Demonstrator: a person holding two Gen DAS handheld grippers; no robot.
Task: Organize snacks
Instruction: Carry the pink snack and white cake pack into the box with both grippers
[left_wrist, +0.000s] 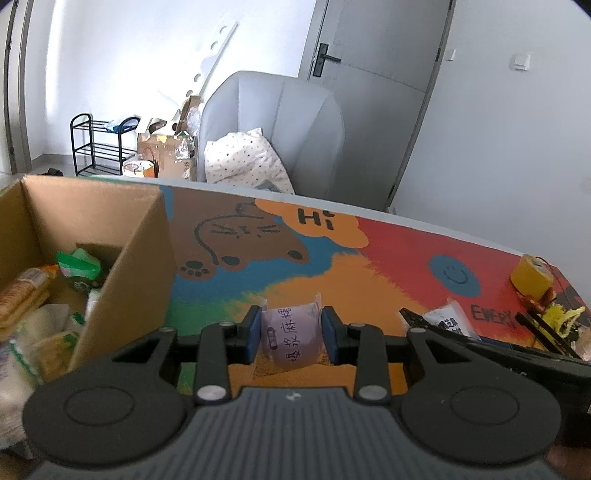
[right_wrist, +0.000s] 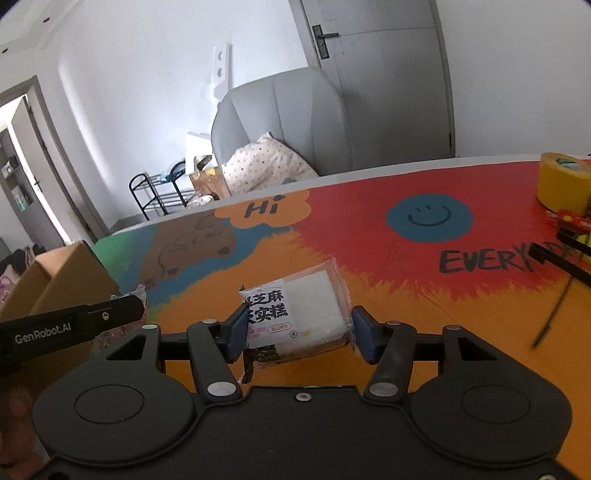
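While the left gripper (left_wrist: 290, 334) hangs over the colourful desk (left_wrist: 388, 251), its blue pads (left_wrist: 253, 332) are squeezed against both sides of a purple snack packet (left_wrist: 291, 334), so that one's clamped and looks lifted a bit off the surface. The packet is a round purple thing in clear wrap with dark writing on it.

Right next to it on the left is the cardboard box (left_wrist: 122, 236), open on top and already stuffed with other snacks: a green packet (left_wrist: 79, 264), some biscuits (left_wrist: 22, 295) and a few pale wrappers near the bottom edge.

Over in the right wrist view, the right gripper (right_wrist: 299, 332) has a white cake packet (right_wrist: 295, 314) sitting between its fingers. The near-left pad looks like it's touching the label end, and the right pad (right_wrist: 364, 332) is against the crinkly wrapper edge, so I'd call it gripped, not super tight though.

The left gripper's black arm pokes into the right view from the left side, just in front of the box.

Other stuff: a roll of yellow tape (right_wrist: 563, 184) at the far right of the desk, and a grey armchair (left_wrist: 273, 125) with a spotted pillow (left_wrist: 243, 162) behind the desk.
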